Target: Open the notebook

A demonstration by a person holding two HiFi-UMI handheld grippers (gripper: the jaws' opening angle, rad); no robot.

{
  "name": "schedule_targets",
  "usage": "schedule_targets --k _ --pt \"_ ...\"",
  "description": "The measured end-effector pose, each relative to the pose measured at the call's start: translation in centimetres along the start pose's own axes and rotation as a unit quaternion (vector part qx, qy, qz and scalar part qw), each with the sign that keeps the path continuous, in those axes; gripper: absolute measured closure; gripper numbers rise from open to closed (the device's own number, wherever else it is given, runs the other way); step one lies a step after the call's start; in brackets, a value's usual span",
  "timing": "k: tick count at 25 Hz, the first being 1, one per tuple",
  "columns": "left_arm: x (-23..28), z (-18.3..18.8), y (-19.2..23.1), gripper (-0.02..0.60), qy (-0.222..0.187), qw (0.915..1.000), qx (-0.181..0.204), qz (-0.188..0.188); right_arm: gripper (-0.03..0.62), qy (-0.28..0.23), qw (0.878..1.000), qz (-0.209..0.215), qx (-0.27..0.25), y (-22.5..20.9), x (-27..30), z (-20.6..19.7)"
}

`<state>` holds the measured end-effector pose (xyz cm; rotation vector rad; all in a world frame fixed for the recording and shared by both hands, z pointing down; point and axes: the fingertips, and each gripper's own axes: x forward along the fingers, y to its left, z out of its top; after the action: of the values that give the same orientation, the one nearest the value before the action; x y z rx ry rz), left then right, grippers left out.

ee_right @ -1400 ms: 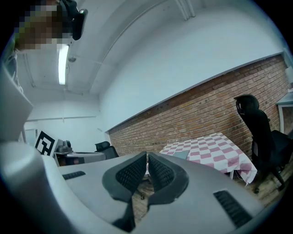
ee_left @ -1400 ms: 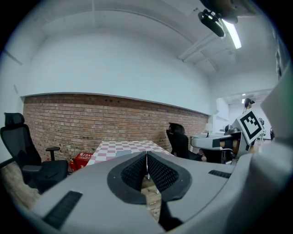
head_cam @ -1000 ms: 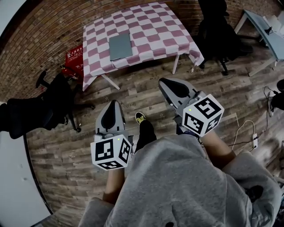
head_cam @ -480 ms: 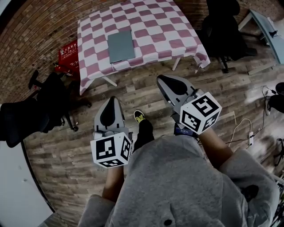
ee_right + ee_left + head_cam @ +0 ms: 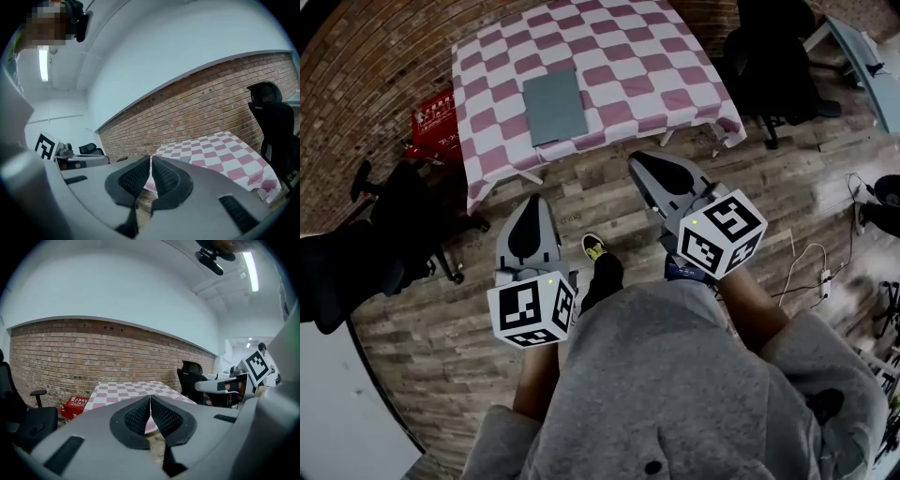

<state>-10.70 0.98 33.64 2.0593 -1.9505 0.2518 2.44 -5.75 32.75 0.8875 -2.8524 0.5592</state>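
Checkered tablecloth (image 5: 675,75) cut off at the top edge, table legs (image 5: 531,174) mostly hidden beneath it, red box (image 5: 434,124) print too small to read, black chair (image 5: 347,267) cropped at left, notebook (image 5: 553,106) hidden behind the left gripper (image 5: 150,401) in its own view

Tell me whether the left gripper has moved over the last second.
Yes. The left gripper has come closer to the near edge of the checkered table; the strip of floor between them has narrowed.
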Motion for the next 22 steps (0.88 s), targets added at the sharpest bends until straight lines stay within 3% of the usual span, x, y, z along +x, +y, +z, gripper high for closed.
schedule_targets --k 22 --pt "6.3 2.9 11.0 0.568 -0.002 0.9999 -0.003 -0.011 0.559 0.010 0.999 -0.030 0.004 -0.2 11.4 1.7"
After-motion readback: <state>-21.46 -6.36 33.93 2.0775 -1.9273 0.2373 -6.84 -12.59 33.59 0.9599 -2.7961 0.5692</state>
